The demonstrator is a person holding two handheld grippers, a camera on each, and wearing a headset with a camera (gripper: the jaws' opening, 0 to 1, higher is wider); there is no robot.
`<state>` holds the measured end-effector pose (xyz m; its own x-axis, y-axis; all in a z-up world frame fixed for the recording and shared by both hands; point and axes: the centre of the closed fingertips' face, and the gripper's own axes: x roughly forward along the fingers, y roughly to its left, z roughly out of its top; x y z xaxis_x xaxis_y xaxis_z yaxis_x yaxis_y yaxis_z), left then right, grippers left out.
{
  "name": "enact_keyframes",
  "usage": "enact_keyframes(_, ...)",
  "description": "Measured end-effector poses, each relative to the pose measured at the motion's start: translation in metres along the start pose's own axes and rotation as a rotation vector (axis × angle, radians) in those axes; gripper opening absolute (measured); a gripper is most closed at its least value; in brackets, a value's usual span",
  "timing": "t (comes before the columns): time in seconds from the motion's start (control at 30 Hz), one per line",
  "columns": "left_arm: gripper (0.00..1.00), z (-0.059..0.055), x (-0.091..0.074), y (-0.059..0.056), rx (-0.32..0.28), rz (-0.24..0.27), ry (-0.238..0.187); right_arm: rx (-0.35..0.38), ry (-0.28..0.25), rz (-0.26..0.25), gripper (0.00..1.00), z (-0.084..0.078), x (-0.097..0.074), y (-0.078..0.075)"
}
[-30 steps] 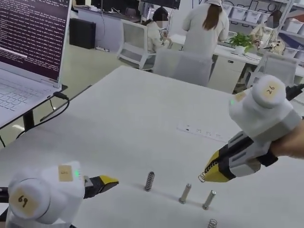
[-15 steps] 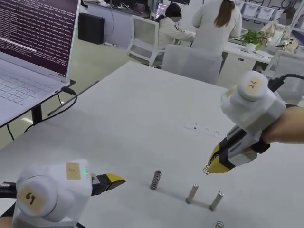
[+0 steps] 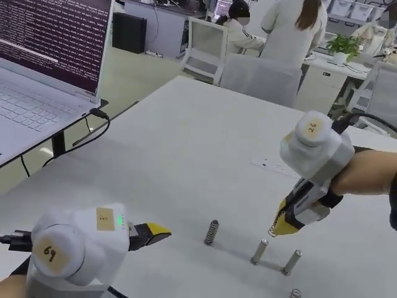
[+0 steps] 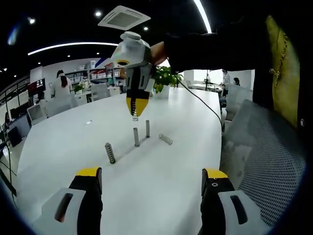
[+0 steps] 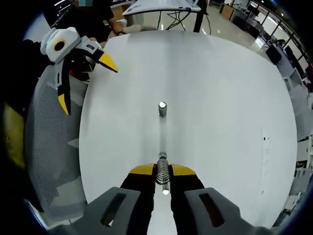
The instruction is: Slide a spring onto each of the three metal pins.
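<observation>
Silver coil spring point(image 5: 162, 172) nearer middle pin point(image 3: 260, 251)

Open-plan office/lab: laptop point(image 3: 43, 68) running a terminal, big white table point(image 3: 186, 143), desk chairs point(image 3: 205, 43), people in white coats point(image 3: 288, 37), storage bins point(image 3: 342, 6), potted plant point(image 3: 343, 45), ceiling vent point(image 4: 123, 17).

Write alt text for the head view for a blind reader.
The right gripper, shut on a spring, hovers just above a bare metal pin on a white table; a second bare pin and a spring-covered pin flank it. The left gripper is open at lower left.
</observation>
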<state>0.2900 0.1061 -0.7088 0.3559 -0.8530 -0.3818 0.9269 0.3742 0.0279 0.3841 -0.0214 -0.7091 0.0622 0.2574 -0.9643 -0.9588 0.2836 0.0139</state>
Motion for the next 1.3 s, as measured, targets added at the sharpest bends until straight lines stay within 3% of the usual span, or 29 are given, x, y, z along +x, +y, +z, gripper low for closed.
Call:
enact_keyframes(0.5, 0.79, -0.002, 0.001, -0.002, -0.008, -0.007, 0.001, -0.008, 0.017, 0.012, 0.08, -0.001, 0.013, -0.001)
enact_keyframes(1.3, 0.78, -0.004, 0.0, 0.0, -0.018, -0.007, 0.002, -0.018, 0.037, 0.017, 0.08, -0.002, 0.019, -0.003)
